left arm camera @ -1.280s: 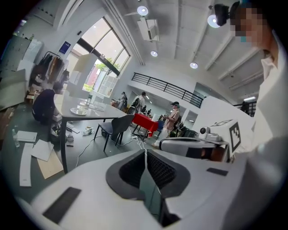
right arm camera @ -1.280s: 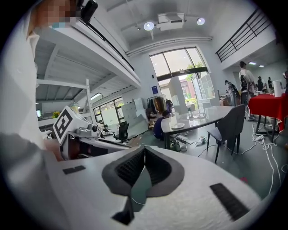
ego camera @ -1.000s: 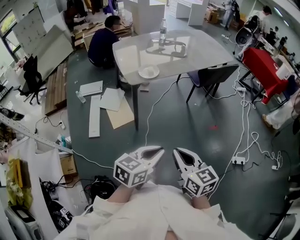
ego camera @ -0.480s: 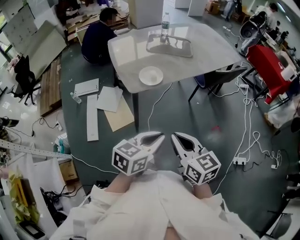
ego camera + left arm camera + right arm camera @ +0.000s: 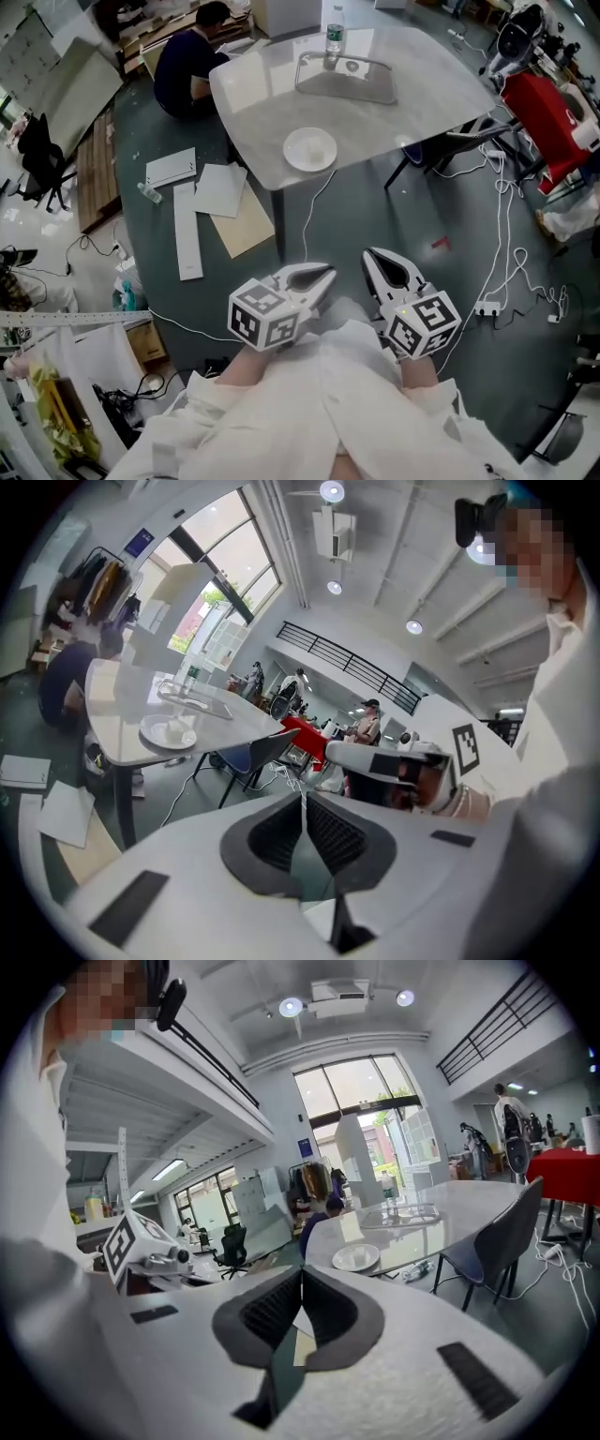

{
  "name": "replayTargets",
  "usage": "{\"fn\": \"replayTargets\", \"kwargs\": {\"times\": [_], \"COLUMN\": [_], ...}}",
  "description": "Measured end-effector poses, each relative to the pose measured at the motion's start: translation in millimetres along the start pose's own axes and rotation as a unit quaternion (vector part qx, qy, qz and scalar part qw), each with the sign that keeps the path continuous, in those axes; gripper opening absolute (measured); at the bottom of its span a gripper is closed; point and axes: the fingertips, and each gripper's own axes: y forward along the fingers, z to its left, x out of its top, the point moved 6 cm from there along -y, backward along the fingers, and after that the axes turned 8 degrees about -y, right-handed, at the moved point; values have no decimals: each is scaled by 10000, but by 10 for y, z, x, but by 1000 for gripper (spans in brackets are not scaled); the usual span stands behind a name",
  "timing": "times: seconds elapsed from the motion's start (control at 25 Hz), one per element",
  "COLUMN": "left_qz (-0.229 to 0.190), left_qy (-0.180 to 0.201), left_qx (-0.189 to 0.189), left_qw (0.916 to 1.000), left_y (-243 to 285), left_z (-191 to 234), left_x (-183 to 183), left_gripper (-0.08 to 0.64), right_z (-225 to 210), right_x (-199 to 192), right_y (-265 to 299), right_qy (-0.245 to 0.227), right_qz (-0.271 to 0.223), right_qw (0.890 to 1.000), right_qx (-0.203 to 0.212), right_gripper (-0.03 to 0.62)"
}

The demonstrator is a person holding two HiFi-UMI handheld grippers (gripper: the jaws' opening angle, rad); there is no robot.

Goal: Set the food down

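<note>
A white plate (image 5: pixel 309 148) sits near the front edge of the pale table (image 5: pixel 403 108); in the left gripper view the plate (image 5: pixel 167 731) carries a small pale piece of food. Further back on the table are a clear tray (image 5: pixel 347 80) and a water bottle (image 5: pixel 334 36). My left gripper (image 5: pixel 323 274) and right gripper (image 5: pixel 370 253) are held close to my body above the floor, well short of the table. Both are shut with nothing between the jaws, as the left gripper view (image 5: pixel 302 797) and the right gripper view (image 5: pixel 302 1271) show.
A dark chair (image 5: pixel 450 145) stands at the table's right side. White cables (image 5: pixel 497 234) and a power strip (image 5: pixel 487 307) trail over the floor. Boards and sheets (image 5: pixel 211 202) lie left of the table. A person (image 5: pixel 187 56) crouches behind it. A red-covered table (image 5: pixel 553 103) is at far right.
The table and plate have slid lower and nearer in the head view as I come closer. The right gripper has shifted slightly right. Both grippers stay shut.
</note>
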Motion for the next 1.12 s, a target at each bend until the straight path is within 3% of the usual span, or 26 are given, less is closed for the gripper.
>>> {"fn": "replayTargets", "kwargs": {"times": [0.28,0.56,0.76,0.96,1.12], "left_qz": [29,118,64,148,53], "left_qy": [-224,160,289,759,668], "left_qx": [79,172,518,1077,1277], "left_qw": [9997,9997,9982,9912,9895], "left_y": [213,506,752,1106,1366], "left_z": [261,520,814,1005,1156], "left_x": [162,601,1049,1456,1724], "left_gripper": [28,28,28,28,28], "right_z": [-306,-773,-1069,-1514,-1905], "right_x": [-37,204,476,604,761], "right_y": [276,760,1179,1536,1797], "right_qy": [264,220,79,51,39], "right_qz": [115,100,75,273,312], "right_qw": [9996,9996,9988,9962,9943], "right_qx": [12,167,484,829,1019], "right_gripper": [3,3,3,3,3]}}
